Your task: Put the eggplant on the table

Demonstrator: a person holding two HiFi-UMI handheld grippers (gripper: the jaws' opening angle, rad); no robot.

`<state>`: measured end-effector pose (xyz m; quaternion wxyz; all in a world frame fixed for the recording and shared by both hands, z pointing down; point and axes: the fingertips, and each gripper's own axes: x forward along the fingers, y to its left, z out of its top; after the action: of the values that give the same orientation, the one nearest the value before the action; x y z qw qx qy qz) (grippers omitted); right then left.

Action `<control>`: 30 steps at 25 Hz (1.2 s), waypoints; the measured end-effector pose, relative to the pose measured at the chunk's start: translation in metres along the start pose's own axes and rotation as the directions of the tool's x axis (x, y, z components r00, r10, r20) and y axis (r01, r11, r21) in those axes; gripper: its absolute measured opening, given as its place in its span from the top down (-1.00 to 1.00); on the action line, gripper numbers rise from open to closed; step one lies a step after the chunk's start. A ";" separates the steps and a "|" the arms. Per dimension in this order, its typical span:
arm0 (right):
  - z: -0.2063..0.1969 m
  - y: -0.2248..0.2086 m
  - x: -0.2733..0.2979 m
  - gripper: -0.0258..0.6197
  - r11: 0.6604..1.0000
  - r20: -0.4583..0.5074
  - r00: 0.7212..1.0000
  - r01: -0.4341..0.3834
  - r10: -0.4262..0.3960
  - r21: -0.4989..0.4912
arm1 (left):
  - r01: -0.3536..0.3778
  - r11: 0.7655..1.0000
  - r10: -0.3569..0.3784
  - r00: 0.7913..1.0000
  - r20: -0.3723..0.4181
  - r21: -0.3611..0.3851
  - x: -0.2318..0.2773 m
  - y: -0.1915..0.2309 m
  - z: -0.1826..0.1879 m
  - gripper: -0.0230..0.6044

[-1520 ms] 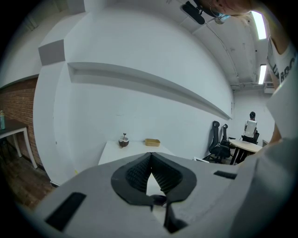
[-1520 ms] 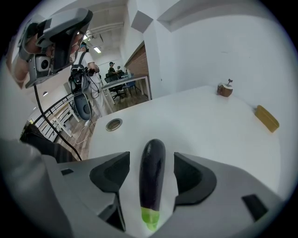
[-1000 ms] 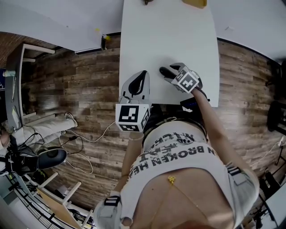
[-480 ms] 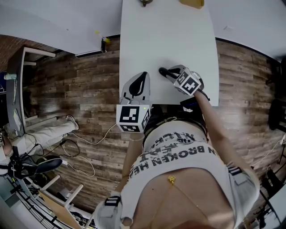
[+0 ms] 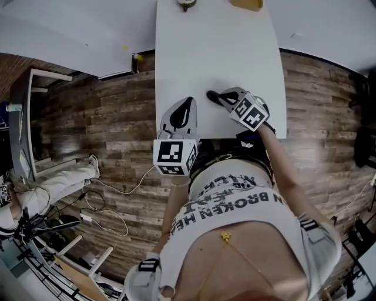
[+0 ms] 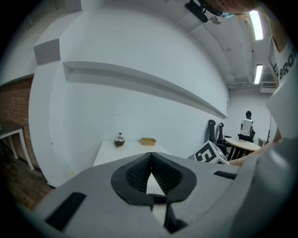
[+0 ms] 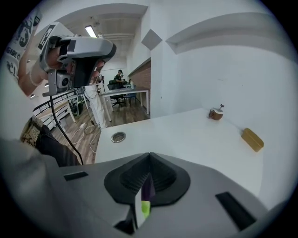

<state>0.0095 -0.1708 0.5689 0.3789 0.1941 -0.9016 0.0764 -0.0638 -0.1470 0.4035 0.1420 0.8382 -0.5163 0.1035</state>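
Note:
The eggplant (image 5: 211, 95) is a small dark purple piece with a green stem. It sticks out leftward from my right gripper (image 5: 222, 97) just above the near part of the white table (image 5: 217, 47). In the right gripper view a purple and green sliver of the eggplant (image 7: 147, 189) shows pinched between the shut jaws of the right gripper (image 7: 149, 156). My left gripper (image 5: 187, 102) hangs at the table's near left edge. Its tips meet with nothing between them in the left gripper view (image 6: 150, 154).
A small brown bowl-like object (image 5: 186, 4) and a yellow block (image 5: 247, 3) sit at the table's far end. A round cable grommet (image 7: 118, 136) is set in the tabletop. Wooden floor with cables and furniture (image 5: 59, 194) lies to the left.
The right gripper's jaws closed around the eggplant and the gripper rose slightly off the table with it. The left gripper stayed where it was.

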 end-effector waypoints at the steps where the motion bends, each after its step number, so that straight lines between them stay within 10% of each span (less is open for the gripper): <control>1: 0.001 -0.001 -0.003 0.89 1.000 0.009 1.000 0.005 -0.005 0.001 | 0.002 1.000 -0.002 1.000 0.000 0.001 0.001 -0.001 0.000 0.91; 16: 0.043 -0.011 -0.048 0.90 0.995 0.166 0.983 0.073 -0.084 0.070 | 0.050 0.999 -0.050 0.999 -0.015 -0.006 0.018 -0.012 -0.001 0.91; 30: 0.113 -0.015 -0.127 0.90 0.982 0.466 0.868 0.120 -0.174 0.143 | 0.122 0.992 -0.122 0.992 0.029 0.020 0.036 -0.037 0.021 0.91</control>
<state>0.0231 -0.1799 0.3987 0.1394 0.2954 -0.9440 0.0464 -0.0136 -0.1685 0.3908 0.1327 0.8709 -0.4652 0.0867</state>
